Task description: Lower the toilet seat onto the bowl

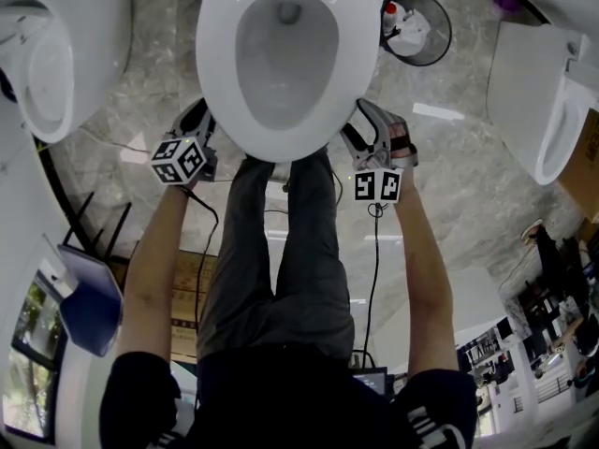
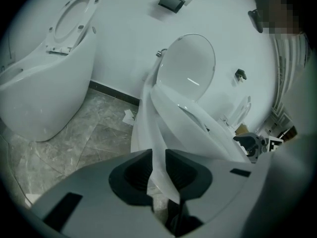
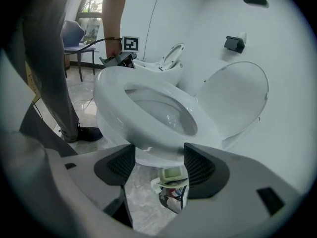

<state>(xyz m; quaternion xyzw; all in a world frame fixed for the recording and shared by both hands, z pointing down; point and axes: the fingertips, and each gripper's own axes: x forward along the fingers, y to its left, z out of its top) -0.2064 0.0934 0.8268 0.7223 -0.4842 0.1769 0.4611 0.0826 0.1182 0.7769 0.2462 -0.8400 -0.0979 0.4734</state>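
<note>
**Left gripper (image 2: 157, 171) bites seat's thin edge while right gripper (image 3: 158, 165) gapes wide**

The left gripper's dark pads are pinched on the narrow white edge of the toilet seat (image 1: 217, 59), at the left flank of the ring in the head view. The right gripper stands at the opposite flank with its jaws spread wide. The seat's rim passes between and above them, and neither pad presses on it.

The seat lies low over the bowl (image 3: 166, 110) at the upper centre of the head view; whether it rests fully on the rim cannot be told. The lid (image 3: 237, 95) stands upright behind, against the white wall (image 3: 188, 14). The person's legs (image 1: 281, 251) are drawn up against the bowl's front edge.

Open marble floor (image 1: 154, 73) runs down both sides. A strip at left separates the bowl from a neighbouring toilet (image 1: 56, 54), and a broader one at right reaches another toilet (image 1: 543, 92). A round waste bin (image 1: 421, 28) sits near the bowl's upper right, apart from it.
</note>
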